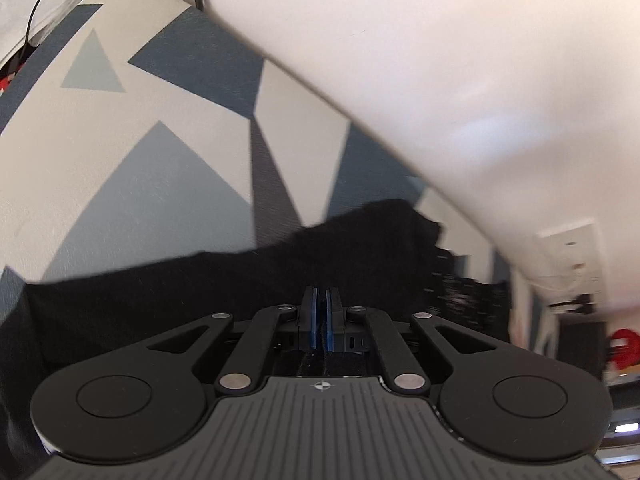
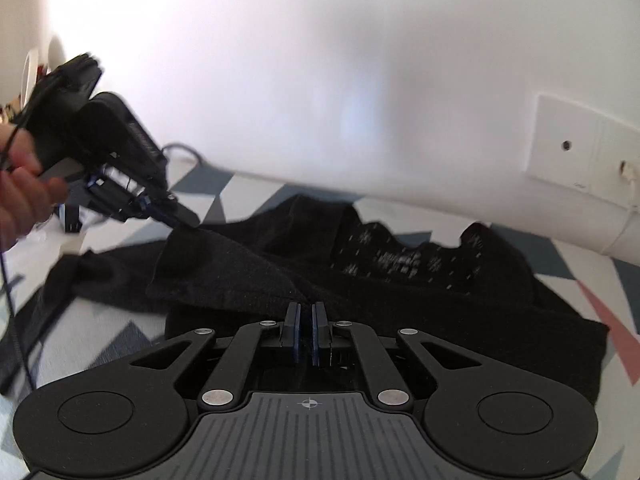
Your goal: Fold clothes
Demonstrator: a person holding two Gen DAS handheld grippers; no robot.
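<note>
- left gripper (image 1: 321, 312): matte black body, two round caps at the near corners, ribbed grey plate between them with a small crosshair mark
- four black link arms, silver pivot pins at each end
- fingers (image 1: 309, 320): black blocks with blue pads
- right gripper (image 2: 306, 330): same build, same crosshair, darker blue pads
- in the right view the left gripper (image 2: 182, 216) shows a boxy black housing, blue parts near the tip, thin black cable at the hand (image 2: 24, 196)

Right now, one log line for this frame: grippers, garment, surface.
left gripper: shut on black garment | right gripper: shut on black garment | garment: partly lifted, bunched | surface: patterned cloth | fold: not yet done
</note>
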